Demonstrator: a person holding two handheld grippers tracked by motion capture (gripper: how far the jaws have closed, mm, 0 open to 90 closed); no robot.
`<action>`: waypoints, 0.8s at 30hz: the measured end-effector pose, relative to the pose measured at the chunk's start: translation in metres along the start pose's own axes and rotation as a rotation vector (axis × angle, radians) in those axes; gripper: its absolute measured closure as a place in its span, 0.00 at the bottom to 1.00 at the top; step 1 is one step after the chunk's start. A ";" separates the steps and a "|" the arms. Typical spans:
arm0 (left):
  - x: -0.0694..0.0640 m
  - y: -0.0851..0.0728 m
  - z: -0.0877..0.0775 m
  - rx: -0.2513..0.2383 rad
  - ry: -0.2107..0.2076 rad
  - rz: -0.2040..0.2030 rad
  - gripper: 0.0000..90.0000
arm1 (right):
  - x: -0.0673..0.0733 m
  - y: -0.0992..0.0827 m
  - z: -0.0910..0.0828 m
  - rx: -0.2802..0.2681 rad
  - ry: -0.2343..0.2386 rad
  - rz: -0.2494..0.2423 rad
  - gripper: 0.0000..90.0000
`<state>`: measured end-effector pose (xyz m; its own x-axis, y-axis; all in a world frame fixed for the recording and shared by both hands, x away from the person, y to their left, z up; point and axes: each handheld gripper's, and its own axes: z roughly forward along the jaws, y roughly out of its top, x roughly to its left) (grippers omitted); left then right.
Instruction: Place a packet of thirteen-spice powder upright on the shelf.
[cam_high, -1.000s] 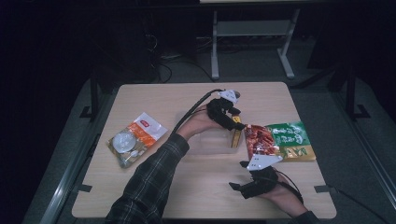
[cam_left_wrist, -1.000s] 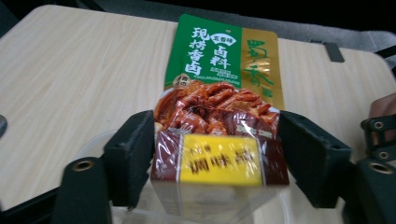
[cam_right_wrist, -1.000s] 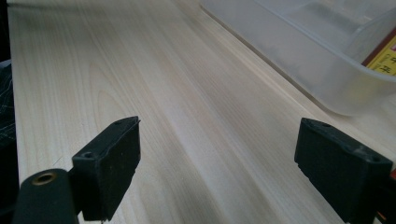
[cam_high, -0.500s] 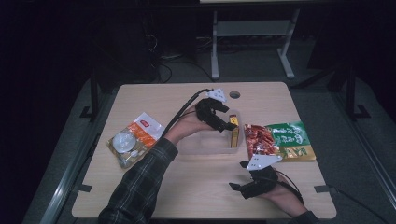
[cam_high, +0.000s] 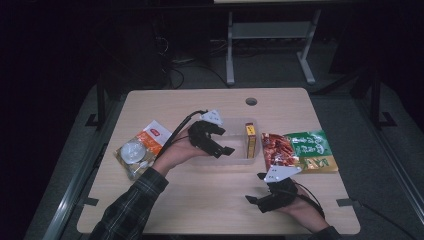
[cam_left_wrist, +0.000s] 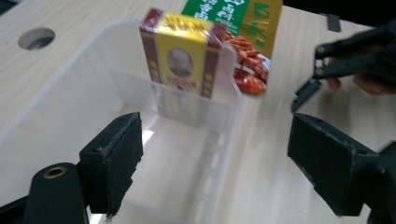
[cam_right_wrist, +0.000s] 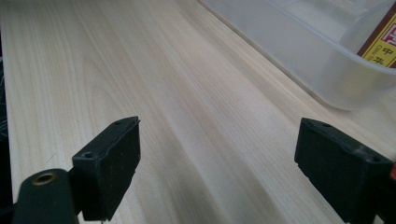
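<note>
Light wooden table (cam_high: 200, 205) with round cable hole (cam_high: 251, 101) near far edge. Clear rectangular plastic bin (cam_high: 239, 156) sits mid-table, open top. Right of bin, touching or just beside it, flat snack pouch, red and green print (cam_high: 300, 150), lying flat. At table's left, well apart from bin, another flat pouch, orange and white with clear window (cam_high: 140, 150).

Small upright box, yellow front with dark red edges (cam_left_wrist: 183, 56), stands inside bin against its right-hand end wall; in the high view it shows as narrow yellow strip (cam_high: 250, 140).

Left gripper (cam_high: 220, 145), black, held in left hand (cam_high: 175, 152), hovers over bin's left part; its jaws have just been opening and stand wide apart, nothing between pads, box well ahead of them in left gripper view (cam_left_wrist: 215, 163).

Right gripper (cam_high: 260, 192) in right hand (cam_high: 300, 207) rests near table's near edge, below snack pouch, apart from bin. Jaws wide apart, nothing between them but bare tabletop (cam_right_wrist: 215, 168); bin corner ahead to the right.
</note>
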<state>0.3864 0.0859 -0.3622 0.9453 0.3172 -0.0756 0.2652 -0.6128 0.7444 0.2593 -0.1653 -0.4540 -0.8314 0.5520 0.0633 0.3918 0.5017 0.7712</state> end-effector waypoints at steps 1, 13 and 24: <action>-0.002 -0.003 -0.002 -0.003 -0.003 -0.008 0.20 | 0.000 0.000 0.000 0.000 0.000 0.000 0.15; -0.029 -0.044 -0.024 -0.024 -0.001 -0.026 0.20 | 0.000 0.000 0.000 0.009 -0.008 0.002 0.15; -0.043 -0.097 -0.046 -0.048 0.008 -0.085 0.20 | -0.001 0.000 0.001 0.009 -0.018 0.004 0.15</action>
<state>0.3111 0.1646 -0.4008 0.9183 0.3725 -0.1342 0.3345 -0.5486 0.7662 0.2605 -0.1658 -0.4547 -0.8226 0.5660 0.0548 0.3989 0.5055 0.7651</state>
